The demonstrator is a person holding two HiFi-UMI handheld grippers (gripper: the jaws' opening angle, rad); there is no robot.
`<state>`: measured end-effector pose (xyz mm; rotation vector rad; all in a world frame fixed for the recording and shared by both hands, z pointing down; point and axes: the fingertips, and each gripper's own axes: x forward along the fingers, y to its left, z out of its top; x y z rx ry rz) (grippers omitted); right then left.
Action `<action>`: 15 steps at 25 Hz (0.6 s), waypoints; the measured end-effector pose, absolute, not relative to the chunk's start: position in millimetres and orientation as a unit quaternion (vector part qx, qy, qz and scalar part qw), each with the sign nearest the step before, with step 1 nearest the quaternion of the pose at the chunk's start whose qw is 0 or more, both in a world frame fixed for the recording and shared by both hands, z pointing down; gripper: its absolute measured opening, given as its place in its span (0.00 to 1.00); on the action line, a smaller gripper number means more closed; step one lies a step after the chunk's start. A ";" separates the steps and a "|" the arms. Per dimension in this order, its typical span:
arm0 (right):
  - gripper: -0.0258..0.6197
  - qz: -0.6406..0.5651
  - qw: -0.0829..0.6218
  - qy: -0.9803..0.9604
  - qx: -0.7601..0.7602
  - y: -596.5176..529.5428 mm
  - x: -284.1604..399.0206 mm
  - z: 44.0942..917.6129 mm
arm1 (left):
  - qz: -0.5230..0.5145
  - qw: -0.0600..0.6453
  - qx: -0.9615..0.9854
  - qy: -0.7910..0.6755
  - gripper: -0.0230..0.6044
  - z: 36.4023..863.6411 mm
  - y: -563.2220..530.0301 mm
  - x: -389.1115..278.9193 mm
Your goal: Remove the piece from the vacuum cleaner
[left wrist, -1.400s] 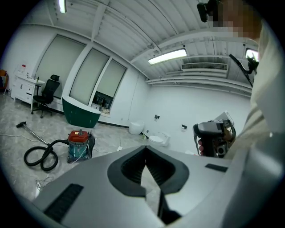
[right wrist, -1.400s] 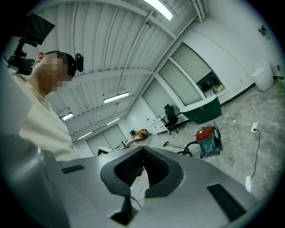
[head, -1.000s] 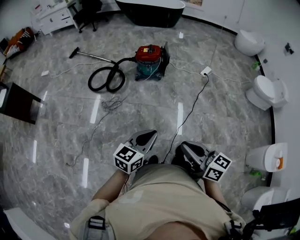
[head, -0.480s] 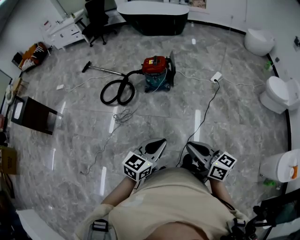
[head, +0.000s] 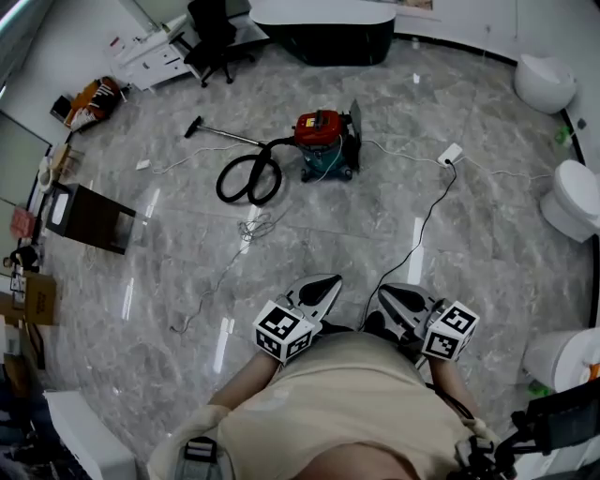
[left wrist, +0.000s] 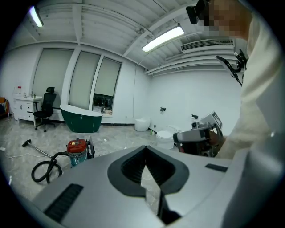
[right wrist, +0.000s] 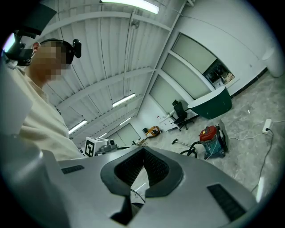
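The vacuum cleaner (head: 323, 141), red on top with a teal body, stands on the grey marble floor far ahead of me. Its black hose (head: 248, 178) lies coiled to its left, and the wand with its floor nozzle (head: 214, 132) stretches away further left. Both grippers are held close to the person's body, well short of the machine. My left gripper (head: 325, 283) is shut with nothing in it, and so is my right gripper (head: 386, 294). The vacuum cleaner (left wrist: 78, 151) shows small in the left gripper view beyond my left gripper (left wrist: 144, 149). It also appears small as the vacuum cleaner (right wrist: 210, 138) past my right gripper (right wrist: 143, 150).
A dark bathtub (head: 323, 28) stands behind the vacuum. Toilets (head: 574, 202) line the right wall. A power strip (head: 451, 154) with a black cable runs toward me. A thin loose wire (head: 251, 225) lies on the floor. A dark stand (head: 89, 217) is at left, an office chair (head: 214, 33) at the back.
The head view has swung, so the vacuum and hose sit further right and lower in the picture. Both grippers stay shut in front of the body.
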<state>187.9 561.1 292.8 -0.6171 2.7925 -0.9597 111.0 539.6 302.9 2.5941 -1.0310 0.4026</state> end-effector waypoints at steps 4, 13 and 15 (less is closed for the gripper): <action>0.04 -0.314 0.057 0.929 -0.188 553.1 197.7 295.4 | 0.154 0.159 0.903 -0.367 0.04 309.7 534.9 127.4; 0.04 -0.318 0.032 0.934 -0.158 543.4 194.3 300.3 | 0.134 0.161 0.896 -0.390 0.04 305.4 509.2 131.4; 0.04 -0.315 0.023 0.936 -0.155 540.9 190.7 301.8 | 0.135 0.170 0.895 -0.390 0.04 311.1 508.5 130.6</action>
